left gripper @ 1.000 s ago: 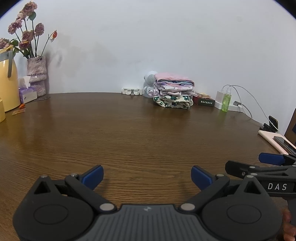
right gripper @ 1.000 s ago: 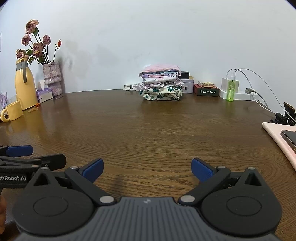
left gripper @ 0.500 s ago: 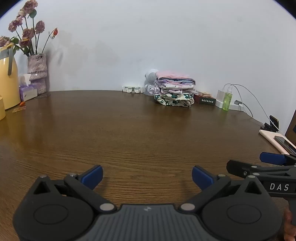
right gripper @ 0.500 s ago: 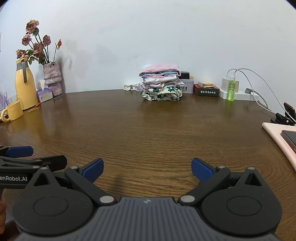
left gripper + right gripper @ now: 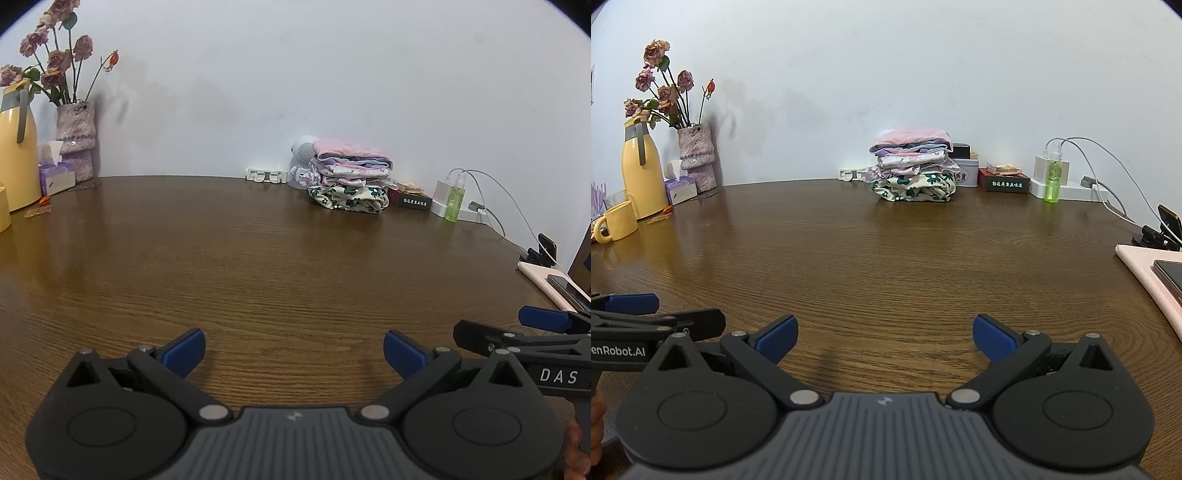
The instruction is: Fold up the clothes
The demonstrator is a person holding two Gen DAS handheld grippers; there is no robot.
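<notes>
Hovering low over the bare brown wooden tabletop point(image 5: 258, 266), the left gripper point(image 5: 293, 352) and right gripper point(image 5: 884, 339) sit side by side, each with its blue-padded fingers point(image 5: 777, 338) spread wide and holding nothing. A stack of folded clothes point(image 5: 914, 168), pink on top and green-flowered at the bottom, rests at the tabletop's far edge against the white wall, at about 12 o'clock from the right gripper and 1 o'clock from the left; a yellow jug point(image 5: 642, 173) and vase of dried roses point(image 5: 696, 157) stand at 10 o'clock
</notes>
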